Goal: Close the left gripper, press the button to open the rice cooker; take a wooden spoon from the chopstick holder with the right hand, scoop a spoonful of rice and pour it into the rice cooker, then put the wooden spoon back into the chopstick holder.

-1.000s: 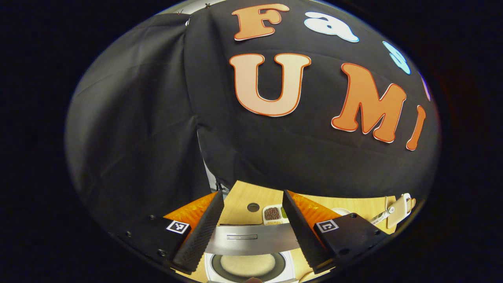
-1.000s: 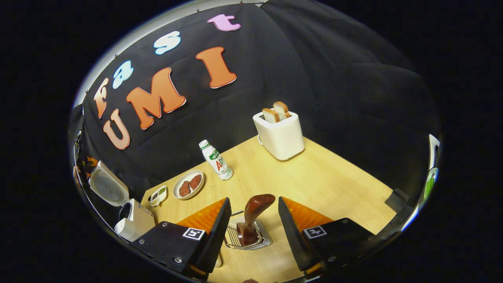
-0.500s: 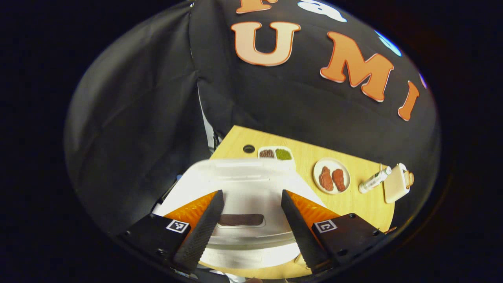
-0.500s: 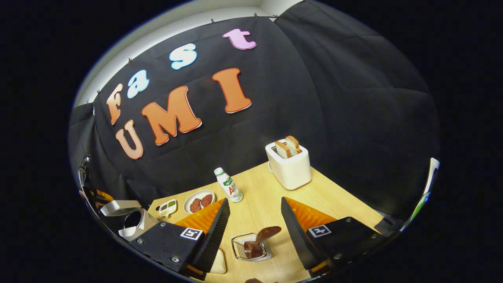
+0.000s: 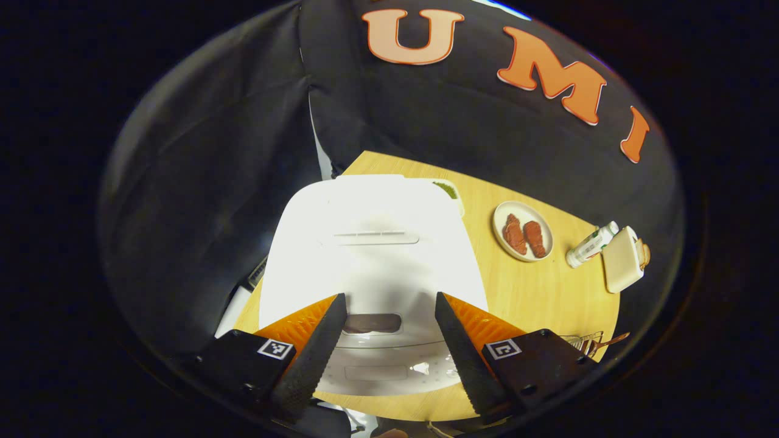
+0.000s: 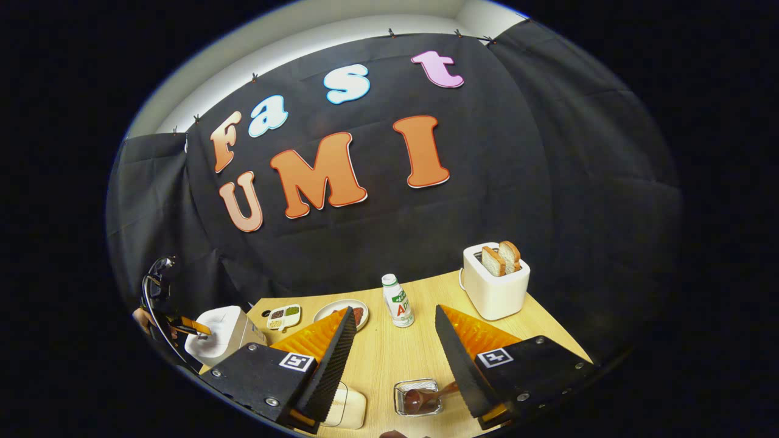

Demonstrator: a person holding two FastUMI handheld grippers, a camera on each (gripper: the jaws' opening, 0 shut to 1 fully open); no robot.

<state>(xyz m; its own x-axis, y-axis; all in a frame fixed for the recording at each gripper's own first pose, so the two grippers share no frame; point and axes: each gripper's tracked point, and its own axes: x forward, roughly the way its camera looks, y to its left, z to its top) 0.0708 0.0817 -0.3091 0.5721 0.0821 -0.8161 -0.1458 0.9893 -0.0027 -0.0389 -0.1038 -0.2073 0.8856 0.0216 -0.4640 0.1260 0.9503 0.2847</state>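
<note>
- Rice cooker: white, lid down, standing at the near left end of the surface; also seen far left in the right gripper view.
- Left tool: fingers spread wide, holding nothing, poised above the cooker's front edge (dark display panel between the fingers).
- Right tool: fingers spread, empty, raised above the surface, well right of the cooker.
- Chopstick holder: wire basket, right of the cooker, below the right tool.
- Wooden spoon: in the holder, handle leaning right.
- Plate: two reddish pieces on it, just right of the cooker.
- Bottle: upright, right of the plate.
- Toaster: white, two slices in it, farthest right of the cooker.
</note>
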